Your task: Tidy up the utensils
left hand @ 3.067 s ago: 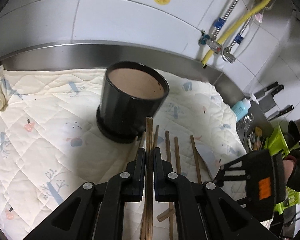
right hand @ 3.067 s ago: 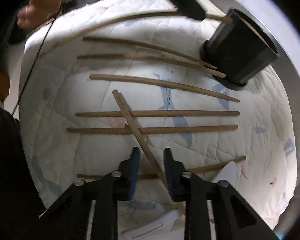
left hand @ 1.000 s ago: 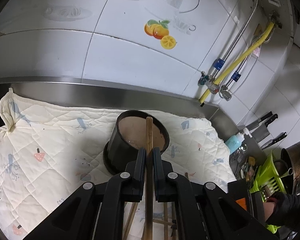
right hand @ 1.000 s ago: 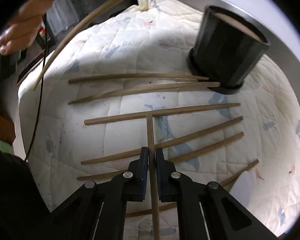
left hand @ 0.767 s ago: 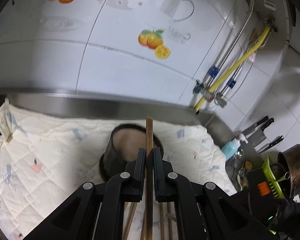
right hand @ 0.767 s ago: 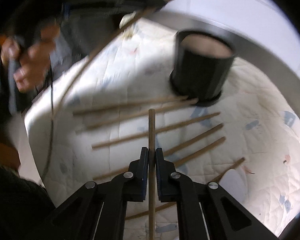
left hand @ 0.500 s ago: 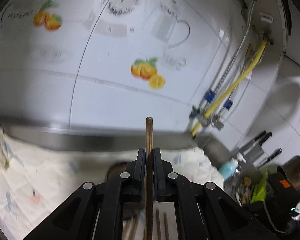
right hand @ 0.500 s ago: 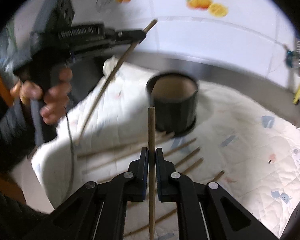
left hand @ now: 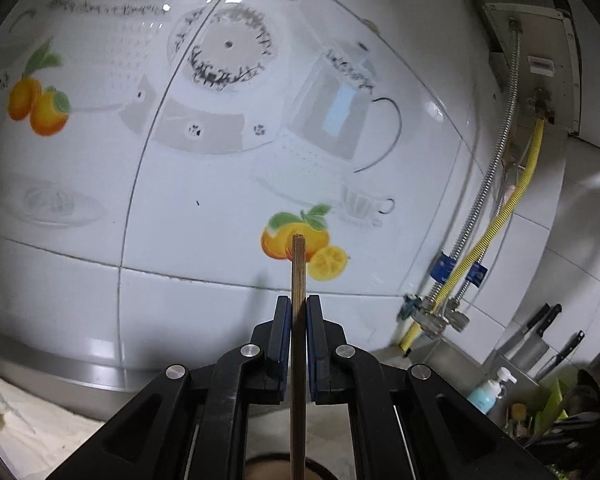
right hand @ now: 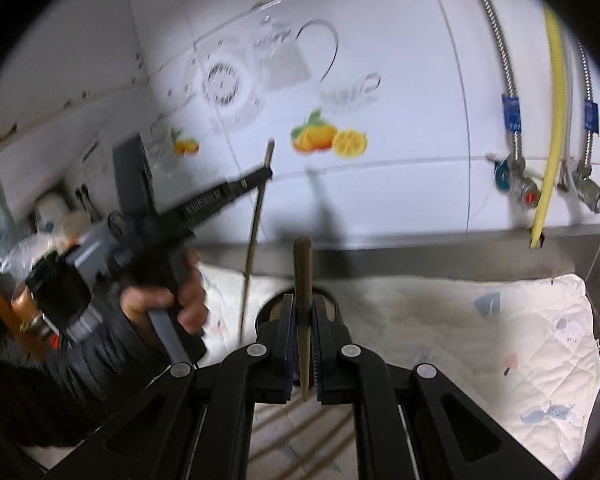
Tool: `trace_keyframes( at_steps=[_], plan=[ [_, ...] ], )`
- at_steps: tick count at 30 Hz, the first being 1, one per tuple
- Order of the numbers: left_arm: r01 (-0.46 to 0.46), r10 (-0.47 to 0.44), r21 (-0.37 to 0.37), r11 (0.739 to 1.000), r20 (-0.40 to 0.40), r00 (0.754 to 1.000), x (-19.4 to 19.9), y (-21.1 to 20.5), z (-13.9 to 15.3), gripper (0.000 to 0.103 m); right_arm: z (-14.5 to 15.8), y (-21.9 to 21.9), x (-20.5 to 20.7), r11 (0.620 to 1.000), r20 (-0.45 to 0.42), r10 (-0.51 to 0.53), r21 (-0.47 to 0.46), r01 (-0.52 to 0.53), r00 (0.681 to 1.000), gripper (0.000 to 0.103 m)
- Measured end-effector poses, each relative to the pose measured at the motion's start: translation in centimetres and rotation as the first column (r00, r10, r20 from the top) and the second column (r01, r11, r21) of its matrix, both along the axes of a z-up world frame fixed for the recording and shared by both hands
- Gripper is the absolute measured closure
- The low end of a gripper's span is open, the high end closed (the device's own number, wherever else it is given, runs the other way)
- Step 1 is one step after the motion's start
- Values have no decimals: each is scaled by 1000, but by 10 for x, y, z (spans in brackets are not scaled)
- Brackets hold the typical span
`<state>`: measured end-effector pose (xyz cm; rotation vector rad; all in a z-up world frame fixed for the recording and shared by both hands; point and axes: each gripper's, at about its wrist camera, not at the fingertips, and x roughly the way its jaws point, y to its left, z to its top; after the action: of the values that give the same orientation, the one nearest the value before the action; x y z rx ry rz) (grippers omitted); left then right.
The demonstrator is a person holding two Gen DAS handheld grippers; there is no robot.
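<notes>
My left gripper (left hand: 298,308) is shut on a wooden chopstick (left hand: 298,276) that stands upright before the tiled wall. Just below it the rim of the black holder (left hand: 268,465) shows at the bottom edge. My right gripper (right hand: 303,304) is shut on another chopstick (right hand: 302,272), also upright, in front of the black holder (right hand: 336,304). In the right wrist view the left gripper (right hand: 266,174) appears at left in a person's hand (right hand: 172,300), and its chopstick (right hand: 256,236) hangs nearly vertical. Several chopsticks (right hand: 300,432) lie on the quilted cloth (right hand: 480,320) below.
The tiled wall (left hand: 220,200) with fruit decals stands close behind. Hoses and valves (right hand: 540,168) hang at the right. Knives (left hand: 544,332), a blue soap bottle (left hand: 488,392) and a green rack (left hand: 552,404) sit at far right. A steel counter rim (right hand: 420,248) borders the cloth.
Both grippers have risen and tilted up with their chopsticks, so both views now face the wall. The holder has dropped to each view's lower edge. The right gripper has closed on its chopstick.
</notes>
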<state>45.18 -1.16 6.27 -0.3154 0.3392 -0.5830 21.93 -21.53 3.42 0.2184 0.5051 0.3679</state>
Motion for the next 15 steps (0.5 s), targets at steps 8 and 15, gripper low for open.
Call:
trace_keyframes(
  at_steps=[8, 15],
  plan=[
    [-66, 67, -16, 998, 71, 995, 15, 0, -5, 96, 18, -5, 11, 1000, 35, -30, 8, 30, 999, 94],
    [-112, 109, 33, 993, 63, 992, 17, -4, -38, 96, 37, 5, 18, 1000, 96, -15, -4, 16, 995, 94]
  ],
)
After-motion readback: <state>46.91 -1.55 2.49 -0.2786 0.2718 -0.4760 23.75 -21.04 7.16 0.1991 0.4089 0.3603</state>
